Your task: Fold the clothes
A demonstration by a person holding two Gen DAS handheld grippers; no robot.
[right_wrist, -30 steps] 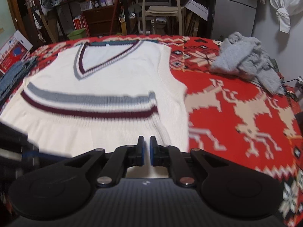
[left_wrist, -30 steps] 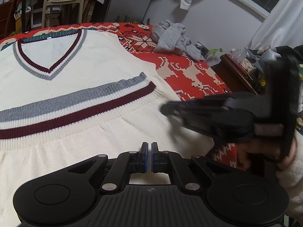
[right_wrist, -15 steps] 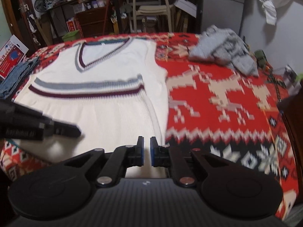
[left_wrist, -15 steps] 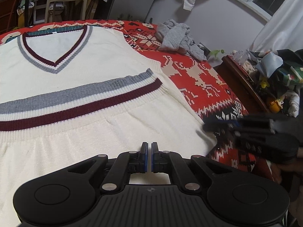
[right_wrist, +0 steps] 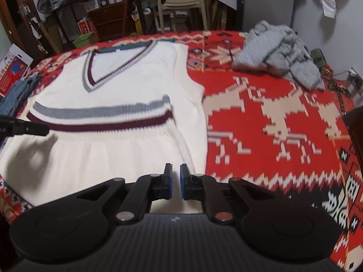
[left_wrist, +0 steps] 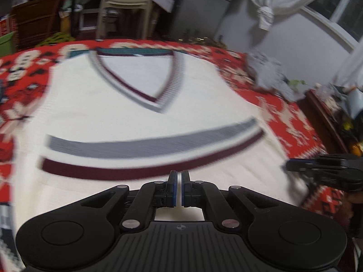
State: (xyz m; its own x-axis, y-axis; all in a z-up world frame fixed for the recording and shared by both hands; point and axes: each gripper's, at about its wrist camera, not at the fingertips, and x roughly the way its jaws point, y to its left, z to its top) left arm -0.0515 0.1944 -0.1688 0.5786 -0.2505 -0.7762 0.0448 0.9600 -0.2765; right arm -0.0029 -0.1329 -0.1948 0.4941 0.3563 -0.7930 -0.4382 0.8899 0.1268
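hovering above hem | cream knit v-neck vest [right_wrist: 118, 95] lies flat on red patterned bedspread [right_wrist: 272, 117], ready for folding | left gripper [left_wrist: 178, 189] narrow, empty | right gripper [right_wrist: 175, 184] narrow, empty, near vest's right edge

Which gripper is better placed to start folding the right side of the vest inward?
Probably the right gripper: it hovers near the white vest by its right edge, nearly shut and empty. The left gripper faces the vest's middle.
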